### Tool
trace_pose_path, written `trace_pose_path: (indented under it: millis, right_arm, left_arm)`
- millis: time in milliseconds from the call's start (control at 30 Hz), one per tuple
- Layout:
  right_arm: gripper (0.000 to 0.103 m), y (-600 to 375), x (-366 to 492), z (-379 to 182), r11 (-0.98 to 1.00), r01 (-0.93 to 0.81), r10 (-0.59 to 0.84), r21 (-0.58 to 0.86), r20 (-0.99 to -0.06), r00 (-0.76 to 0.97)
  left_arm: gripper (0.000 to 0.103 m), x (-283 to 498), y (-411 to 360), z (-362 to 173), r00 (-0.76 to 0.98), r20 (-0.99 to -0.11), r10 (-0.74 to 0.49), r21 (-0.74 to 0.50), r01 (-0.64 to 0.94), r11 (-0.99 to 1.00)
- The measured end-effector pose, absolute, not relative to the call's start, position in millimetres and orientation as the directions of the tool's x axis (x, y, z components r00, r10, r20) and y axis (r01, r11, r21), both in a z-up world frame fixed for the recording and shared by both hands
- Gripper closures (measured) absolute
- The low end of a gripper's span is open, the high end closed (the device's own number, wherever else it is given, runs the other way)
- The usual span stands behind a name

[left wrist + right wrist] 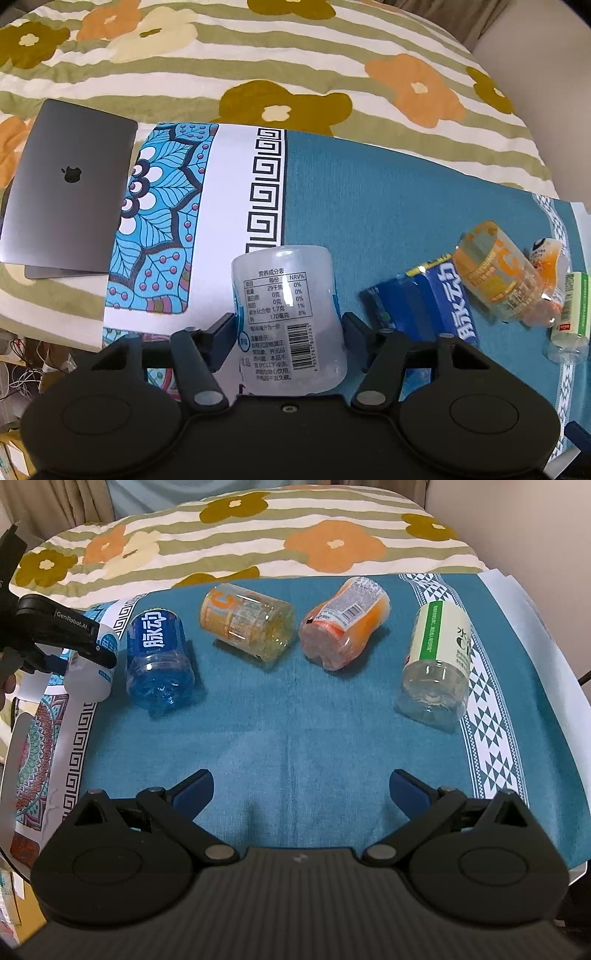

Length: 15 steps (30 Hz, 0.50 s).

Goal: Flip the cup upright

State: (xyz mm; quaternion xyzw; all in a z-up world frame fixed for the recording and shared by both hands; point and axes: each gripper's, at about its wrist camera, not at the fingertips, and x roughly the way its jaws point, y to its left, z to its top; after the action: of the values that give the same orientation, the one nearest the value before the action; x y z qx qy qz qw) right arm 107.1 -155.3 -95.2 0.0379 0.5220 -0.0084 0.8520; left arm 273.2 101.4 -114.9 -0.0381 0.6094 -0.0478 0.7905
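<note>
At the cloth's left edge, the left gripper point(288, 325) clamps a frosted white cup point(288, 317) (a cut bottle with a printed nutrition label and barcode), closed base pointing away from the camera. Rightward on the teal cloth point(295, 720) lie the blue cup point(159, 664), yellow cup point(247, 624), orange cup point(345, 624) and green-labelled cup point(437, 664), all on their sides. The right gripper point(301, 790) hovers, jaws spread wide and holding nothing.

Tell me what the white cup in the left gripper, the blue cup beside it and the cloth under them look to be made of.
White cup: likely frosted, translucent plastic; milky wall, printed label, held by the left gripper.
Blue cup: clear blue-tinted plastic, glossy; highlights on it, moulded base visible through the wall.
Cloth: apparently woven fabric, matte teal; soft creases, no shine.
</note>
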Motion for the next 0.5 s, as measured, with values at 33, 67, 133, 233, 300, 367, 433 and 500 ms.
trace_pose_path:
  millis: [33, 67, 133, 233, 300, 367, 433, 500]
  right_arm:
    - [0.0, -156, 106, -94, 0.997, 0.053, 0.028, 0.059, -0.888, 0.458]
    - [0.0, -157, 105, -93, 0.997, 0.053, 0.03, 0.062, -0.886, 0.462]
    - [0.0, -159, 102, -91, 0.996, 0.05, 0.036, 0.067, -0.882, 0.469]
    - [0.0, -163, 97, -87, 0.996, 0.042, 0.049, 0.079, -0.877, 0.478]
    - [0.0, -165, 93, -82, 0.996, 0.031, 0.057, 0.083, -0.871, 0.487]
    - [0.0, -168, 88, -77, 0.996, 0.02, 0.065, 0.086, -0.864, 0.499]
    - [0.0, -172, 83, -71, 0.996, 0.008, 0.072, 0.089, -0.857, 0.511]
    - [0.0, -178, 78, -66, 0.996, -0.002, 0.078, 0.09, -0.849, 0.522]
  left_arm:
    - [0.037, 270, 100, -113, 0.257, -0.959, -0.121, -0.117, 0.031, 0.993]
    - [0.037, 267, 99, -110, 0.261, -0.958, -0.12, -0.115, 0.033, 0.993]
    - [0.037, 261, 95, -105, 0.268, -0.956, -0.119, -0.113, 0.038, 0.993]
    - [0.037, 248, 91, -94, 0.28, -0.953, -0.12, -0.115, 0.034, 0.993]
    - [0.037, 238, 87, -87, 0.289, -0.95, -0.121, -0.116, 0.034, 0.993]
    - [0.037, 225, 82, -79, 0.298, -0.946, -0.125, -0.12, 0.035, 0.992]
    - [0.037, 209, 75, -72, 0.308, -0.942, -0.133, -0.129, 0.035, 0.991]
    - [0.037, 192, 67, -66, 0.318, -0.938, -0.136, -0.134, 0.029, 0.991]
